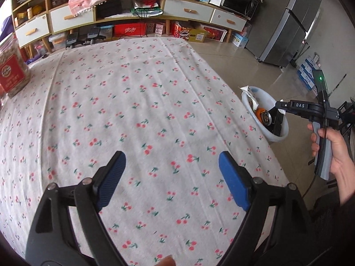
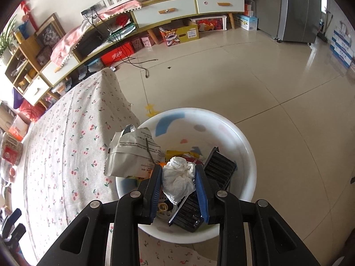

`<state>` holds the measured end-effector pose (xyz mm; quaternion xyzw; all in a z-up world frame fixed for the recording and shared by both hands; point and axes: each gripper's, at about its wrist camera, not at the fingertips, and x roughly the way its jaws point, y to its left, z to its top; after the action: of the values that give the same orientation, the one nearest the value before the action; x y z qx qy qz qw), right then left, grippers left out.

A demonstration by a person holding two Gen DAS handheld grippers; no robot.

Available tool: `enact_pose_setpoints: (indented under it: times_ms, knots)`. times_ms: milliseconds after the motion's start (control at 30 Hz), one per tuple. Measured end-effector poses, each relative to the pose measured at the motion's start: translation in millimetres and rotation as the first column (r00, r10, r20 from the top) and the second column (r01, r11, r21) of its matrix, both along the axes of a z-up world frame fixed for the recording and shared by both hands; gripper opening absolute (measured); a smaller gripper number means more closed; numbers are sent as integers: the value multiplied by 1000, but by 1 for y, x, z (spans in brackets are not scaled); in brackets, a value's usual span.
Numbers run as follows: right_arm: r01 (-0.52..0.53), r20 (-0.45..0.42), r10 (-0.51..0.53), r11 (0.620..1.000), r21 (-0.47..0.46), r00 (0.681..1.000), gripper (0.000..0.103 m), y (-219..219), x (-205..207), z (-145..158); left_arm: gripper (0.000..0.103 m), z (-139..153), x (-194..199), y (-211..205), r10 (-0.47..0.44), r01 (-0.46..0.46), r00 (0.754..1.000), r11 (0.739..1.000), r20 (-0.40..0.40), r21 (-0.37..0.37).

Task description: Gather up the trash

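Note:
My right gripper (image 2: 178, 170) is shut on a crumpled white tissue (image 2: 178, 178) and holds it over a white plastic basin (image 2: 244, 155) that stands on the floor beside the table. The basin holds a silver snack packet (image 2: 133, 153), a black ribbed tray (image 2: 219, 168) and coloured wrappers. My left gripper (image 1: 172, 161) is open and empty above the cherry-print tablecloth (image 1: 133, 110). In the left wrist view the basin (image 1: 250, 104) shows past the table's right edge, with the right gripper (image 1: 280, 108) over it.
A jar with a red label (image 1: 12, 71) stands at the table's left edge. A long low cabinet (image 1: 133, 15) with drawers runs along the far wall, with boxes under it. A grey fridge (image 1: 286, 22) stands at the right. Tiled floor (image 2: 244, 77) lies beyond the basin.

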<state>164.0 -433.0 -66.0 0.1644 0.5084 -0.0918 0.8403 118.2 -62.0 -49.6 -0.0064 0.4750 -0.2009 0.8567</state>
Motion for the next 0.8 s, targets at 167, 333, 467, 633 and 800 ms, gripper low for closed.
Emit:
enact_pose_setpoints:
  times_ms: [167,333,467,633,800]
  knots:
    - [21,2,-21,1000,-17,1000,56,2,1,-2,86,-2,-4,21,33,-33,999,999,-4,-10]
    - [52,31,-51,998,-18,998,64,0,-8,6,93,4,-8,33,76,-76,997,997,8,-25]
    - [63,53,-62,998,-24,997,71,4,-22,17,101,10,-16,39,112,-111,993,993,32,-26]
    - [50,82,-46,998,-47,996,79,21,-48,40,102,16,-29,43,130,-130,990,991,53,2]
    - [2,146,9,997,-76,989,84,47,-81,72,102,30,-46,47,138,-139,987,990,82,6]
